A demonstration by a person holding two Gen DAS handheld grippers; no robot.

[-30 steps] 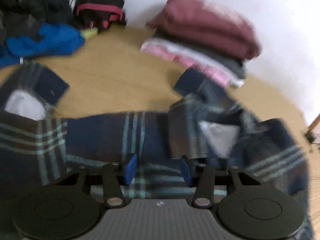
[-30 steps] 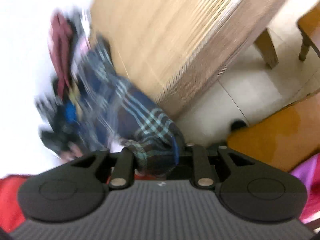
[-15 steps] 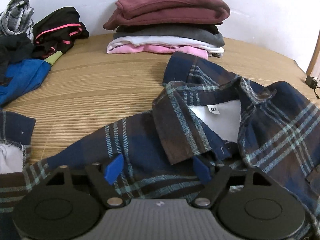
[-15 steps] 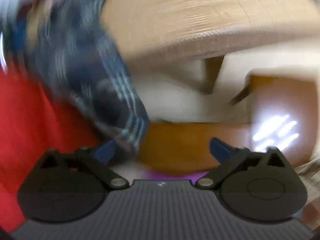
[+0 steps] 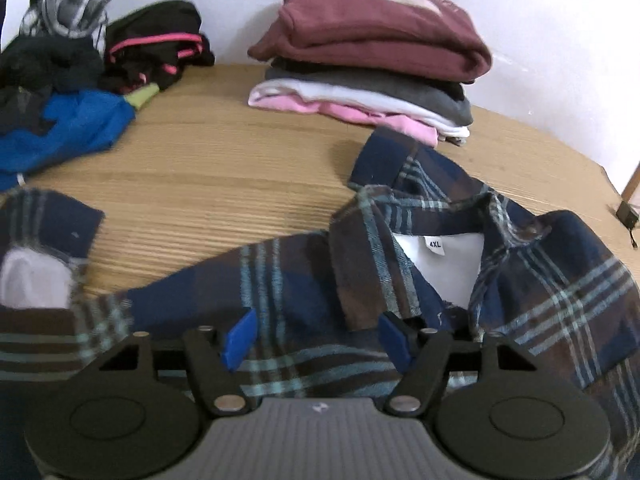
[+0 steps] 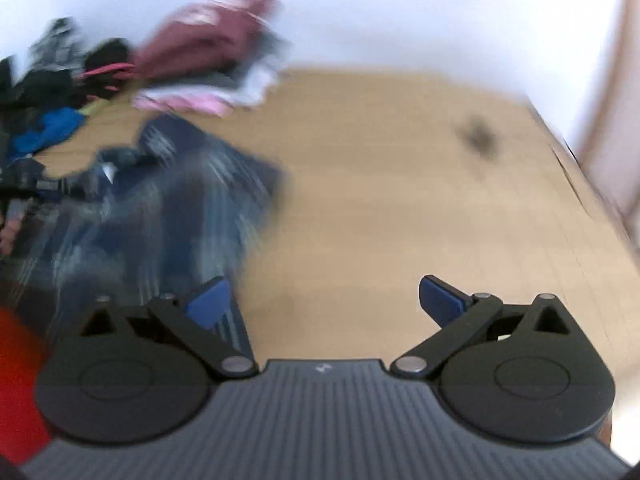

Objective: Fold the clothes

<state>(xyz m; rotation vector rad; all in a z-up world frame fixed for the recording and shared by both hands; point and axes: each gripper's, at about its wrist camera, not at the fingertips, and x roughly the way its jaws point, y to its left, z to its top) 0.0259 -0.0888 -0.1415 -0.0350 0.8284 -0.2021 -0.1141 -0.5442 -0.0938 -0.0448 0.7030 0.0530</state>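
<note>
Both grippers have let go of the shirt (image 5: 400, 280) since a second ago, and it now lies spread on the table (image 5: 224, 168), collar up, near the folded stack (image 5: 368, 60). Left gripper (image 5: 316, 338) hovers over the shirt, jaws apart but closing, pads not pressing cloth. Right gripper (image 6: 324, 300) is wide, empty, over bare wood right of the shirt. Loose clothes (image 5: 72, 80) sit far left.
</note>
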